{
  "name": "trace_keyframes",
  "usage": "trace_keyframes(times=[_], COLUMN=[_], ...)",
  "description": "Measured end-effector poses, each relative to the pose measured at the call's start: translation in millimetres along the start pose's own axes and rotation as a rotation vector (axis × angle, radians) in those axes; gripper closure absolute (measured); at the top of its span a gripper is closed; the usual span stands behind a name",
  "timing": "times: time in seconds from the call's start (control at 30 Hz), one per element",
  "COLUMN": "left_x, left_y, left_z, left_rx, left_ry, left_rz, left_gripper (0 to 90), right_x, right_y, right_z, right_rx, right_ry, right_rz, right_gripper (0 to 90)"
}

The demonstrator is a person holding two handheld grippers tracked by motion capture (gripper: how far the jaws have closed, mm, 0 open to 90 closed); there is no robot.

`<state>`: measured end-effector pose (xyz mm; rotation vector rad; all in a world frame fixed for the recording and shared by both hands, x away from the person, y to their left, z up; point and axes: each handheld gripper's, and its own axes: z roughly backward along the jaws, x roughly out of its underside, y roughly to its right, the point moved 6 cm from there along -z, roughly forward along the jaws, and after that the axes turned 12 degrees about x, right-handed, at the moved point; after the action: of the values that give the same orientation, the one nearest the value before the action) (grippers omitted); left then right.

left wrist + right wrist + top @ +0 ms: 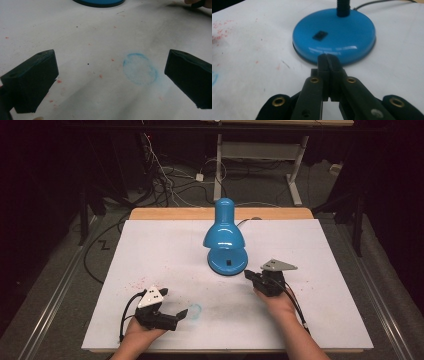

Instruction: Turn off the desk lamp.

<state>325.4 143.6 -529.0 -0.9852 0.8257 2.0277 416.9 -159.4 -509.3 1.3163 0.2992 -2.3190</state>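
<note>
Two grippers sit low over the white-covered tabletop [150, 250], each held in one of the person's hands. The right gripper [248, 274] has its jaws pressed together with nothing between them; in the right gripper view its tip [327, 58] lies just in front of the round base of the blue desk lamp [225, 238], near the rim but, as far as can be told, not touching it. A small black switch [320, 35] sits on top of that base, and the lamp's black neck rises from the far side. The left gripper [182, 313] is spread wide and holds nothing; in the left gripper view its two black jaws stand well apart on either side of a faint blue ring mark [140, 68] on the white sheet. Small red specks [59, 81] are scattered over the surface around it. The lamp stands near the middle of the tabletop, its shade tilted toward the far edge, its cord trailing off behind.
</note>
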Motion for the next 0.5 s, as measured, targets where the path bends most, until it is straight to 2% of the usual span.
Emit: trace_keyframes(times=[0.3, 0.33, 0.4, 0.43, 0.5], left_x=[-0.1, -0.1, -0.1, -0.2, -0.2], left_y=[-0.1, -0.1, 0.0, 0.0, 0.0], left_z=[0.1, 0.1, 0.1, 0.1, 0.1], left_rx=[0.006, 0.006, 0.007, 0.007, 0.007], left_ry=[0.003, 0.002, 0.002, 0.003, 0.002], left_rz=[0.003, 0.003, 0.002, 0.002, 0.003], left_gripper=[0.0, 0.0, 0.0, 0.0, 0.0], right_x=[32.3, 35.7, 38.6, 45.4, 52.4], right_y=[28.0, 29.5, 31.8, 31.9, 32.5], right_z=[50.7, 57.3, 62.8, 73.4, 79.2], right_rx=[0.049, 0.052, 0.054, 0.063, 0.071], right_ry=[0.005, 0.006, 0.016, 0.016, 0.026], right_rz=[-0.010, -0.021, -0.008, 0.000, 0.004], right_gripper=[90.0, 90.0, 90.0, 90.0, 90.0])
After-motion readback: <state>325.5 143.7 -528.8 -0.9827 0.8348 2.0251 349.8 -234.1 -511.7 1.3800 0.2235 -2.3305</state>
